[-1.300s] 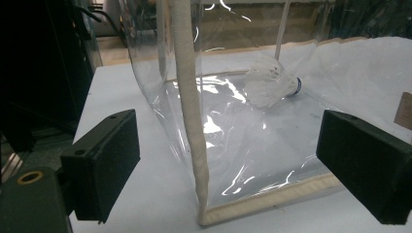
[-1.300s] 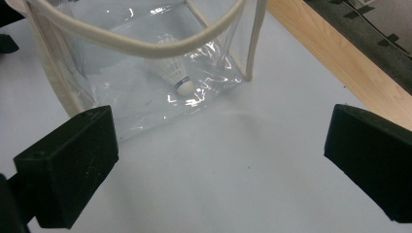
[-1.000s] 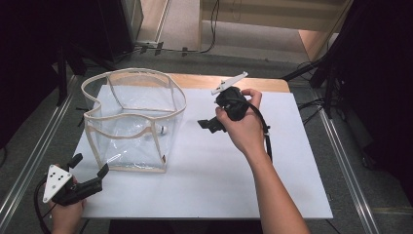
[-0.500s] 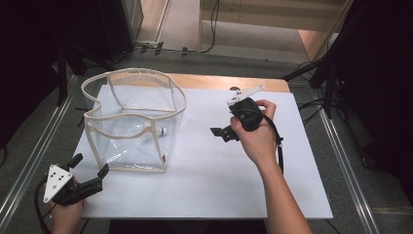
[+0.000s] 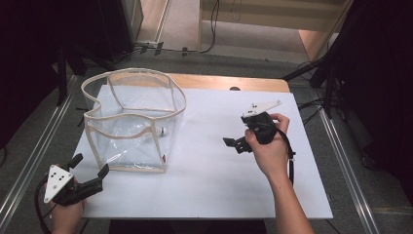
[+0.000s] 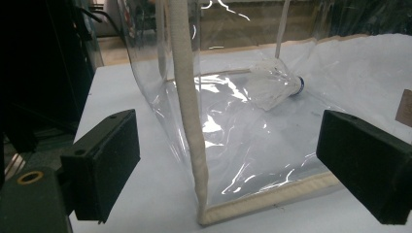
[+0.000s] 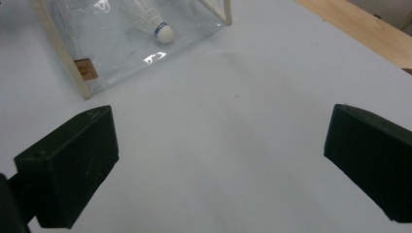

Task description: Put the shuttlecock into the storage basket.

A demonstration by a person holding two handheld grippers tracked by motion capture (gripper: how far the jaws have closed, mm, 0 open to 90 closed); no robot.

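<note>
Shuttlecock (image 5: 161, 130), white-feathered with a blue band round its cork, lies on its side inside the clear plastic bag with cream fabric trim (image 5: 127, 80), which stands open-topped on the left half of the white table (image 5: 209, 185) in the high view. At the table's near left corner the left gripper (image 5: 90, 168) is held low, jaws spread and pointing at the bag's near corner without touching it. The right gripper (image 5: 234, 144) sits over bare tabletop right of centre, well apart from the bag, jaws parted and empty

In the left gripper view the two black jaws stand wide apart on either side of the bag's cream corner seam (image 6: 187, 111), nothing between them but air; the shuttlecock (image 6: 274, 87) rests on the bag's floor farther back, seen through the plastic

In the right gripper view the jaws gape over plain white surface. The bag's lower corner (image 7: 80, 82) carries a small brown label (image 7: 84, 69), and the shuttlecock (image 7: 150, 22) lies just behind the clear wall, cork end toward the camera
</note>
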